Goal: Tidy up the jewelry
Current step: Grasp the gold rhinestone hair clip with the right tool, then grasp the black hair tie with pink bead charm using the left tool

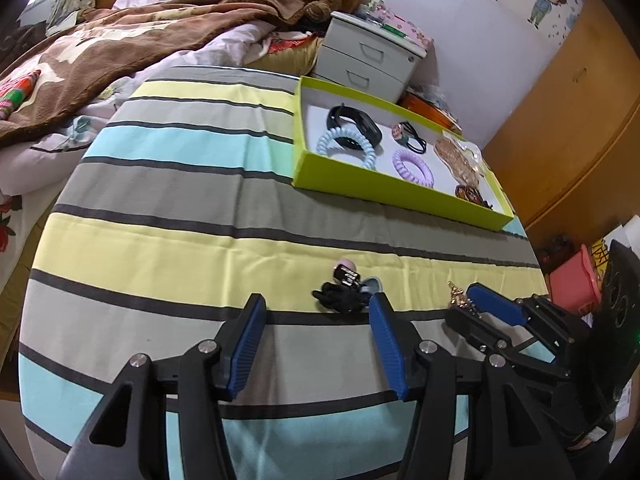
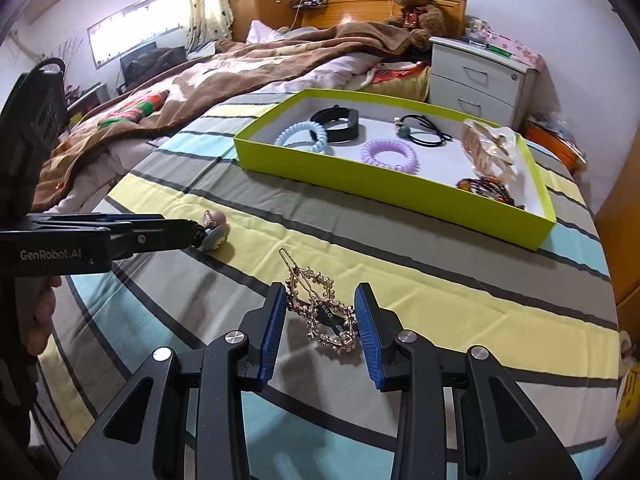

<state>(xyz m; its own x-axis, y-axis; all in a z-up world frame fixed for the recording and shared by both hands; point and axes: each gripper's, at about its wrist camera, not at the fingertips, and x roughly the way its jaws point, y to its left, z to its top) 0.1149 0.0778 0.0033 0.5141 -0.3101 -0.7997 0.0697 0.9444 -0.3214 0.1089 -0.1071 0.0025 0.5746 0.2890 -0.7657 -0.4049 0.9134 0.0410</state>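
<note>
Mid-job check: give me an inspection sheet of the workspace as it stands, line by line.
Surface: striped bedsheet, flat, lightly creased.
Job's things: green tray holds a blue coil tie, purple coil tie, black band, black elastic with bead, a clear packet and dark beads. A gold hair clip and a black hair tie with charms lie outside it.
Clutter: nothing seen on the sheet.
Grippers: right tongs bracket the gold hair clip; contact unclear. Left tongs open, short of the black hair tie.
Cables: a cord at the headboard.
Surroundings: brown blanket, teddy bear, nightstand.
</note>
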